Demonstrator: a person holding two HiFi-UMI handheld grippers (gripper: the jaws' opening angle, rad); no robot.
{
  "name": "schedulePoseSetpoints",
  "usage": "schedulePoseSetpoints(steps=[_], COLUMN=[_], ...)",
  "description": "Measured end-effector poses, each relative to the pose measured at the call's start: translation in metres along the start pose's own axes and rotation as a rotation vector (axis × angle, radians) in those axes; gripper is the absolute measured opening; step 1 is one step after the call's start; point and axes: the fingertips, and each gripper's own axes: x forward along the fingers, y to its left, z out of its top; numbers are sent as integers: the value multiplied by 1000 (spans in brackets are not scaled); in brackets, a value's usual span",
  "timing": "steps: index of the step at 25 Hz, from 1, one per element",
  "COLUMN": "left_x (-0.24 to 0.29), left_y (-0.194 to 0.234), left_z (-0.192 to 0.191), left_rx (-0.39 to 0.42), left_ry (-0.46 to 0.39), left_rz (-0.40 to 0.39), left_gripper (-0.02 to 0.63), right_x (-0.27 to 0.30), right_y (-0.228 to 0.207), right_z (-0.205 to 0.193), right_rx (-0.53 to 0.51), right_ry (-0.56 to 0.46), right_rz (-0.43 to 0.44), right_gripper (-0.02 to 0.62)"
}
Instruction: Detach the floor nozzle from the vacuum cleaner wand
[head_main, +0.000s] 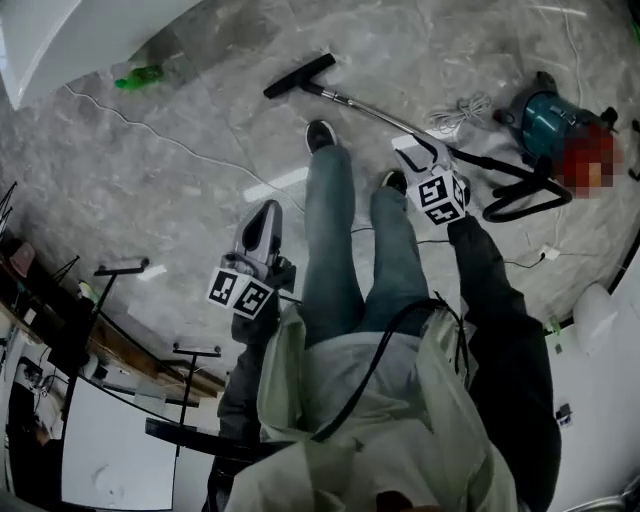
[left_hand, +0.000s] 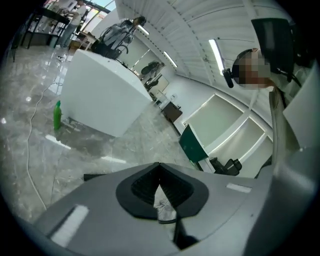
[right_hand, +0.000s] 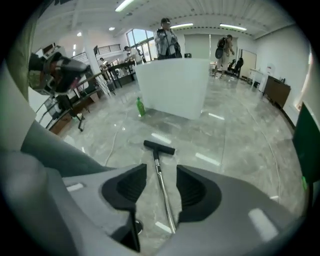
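Note:
The black floor nozzle (head_main: 300, 75) lies on the grey marble floor, joined to the chrome wand (head_main: 362, 108). The wand runs back to a black hose (head_main: 520, 195) and the teal vacuum cleaner (head_main: 545, 120). My right gripper (head_main: 415, 150) hangs above the wand's near end with its jaws open and nothing between them. In the right gripper view (right_hand: 161, 187) the nozzle (right_hand: 159, 147) and wand (right_hand: 164, 192) show through the gap, down on the floor. My left gripper (head_main: 268, 210) is off to the left of my legs, shut and empty; the left gripper view (left_hand: 160, 187) shows its pads together.
My shoes (head_main: 320, 135) stand just short of the wand. A green bottle (head_main: 138, 76) sits by a white counter (head_main: 60, 40). A thin cable (head_main: 150, 135) crosses the floor and a coiled cord (head_main: 462, 110) lies near the vacuum. Desks (head_main: 60, 330) line the left side.

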Motion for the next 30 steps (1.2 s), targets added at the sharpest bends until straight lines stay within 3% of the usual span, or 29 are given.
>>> schedulePoseSetpoints(steps=[6,11,13,15,17,20,23,24,27,30], left_x=[38,16,13,16,25,47,89,106,153,186], left_y=[121,165,177,184,190,195,198,197,187,174], left_z=[-85,-148,-162,-172,-177,-187,-199,-199,-176,-151], left_rx=[-57,-168,-207,-218,-219,-231,-231,-225,-267,-346], left_ry=[113,161,151,153,156,167,211,224,184,126], left_rz=[74,177,200,200,175,122,19,-18,-124,-176], left_gripper=[-8,-8,-8,-8,-8,-8,-8,16,220,313], right_x=[240,350,375,384,386,382,353,337,276,206], right_y=[-22,8,14,12,12,16,18,21,41,66], right_z=[-94,-174,-193,-200,-200,-191,-154,-136,-87,-58], right_rx=[-54,-257,-320,-345,-320,-209,-84,-41,53,51], right_ry=[200,380,459,512,510,518,487,458,374,311], right_rz=[104,230,197,87,40,145,202,216,275,324], right_gripper=[178,178,179,187,179,172,166,156,150,150])
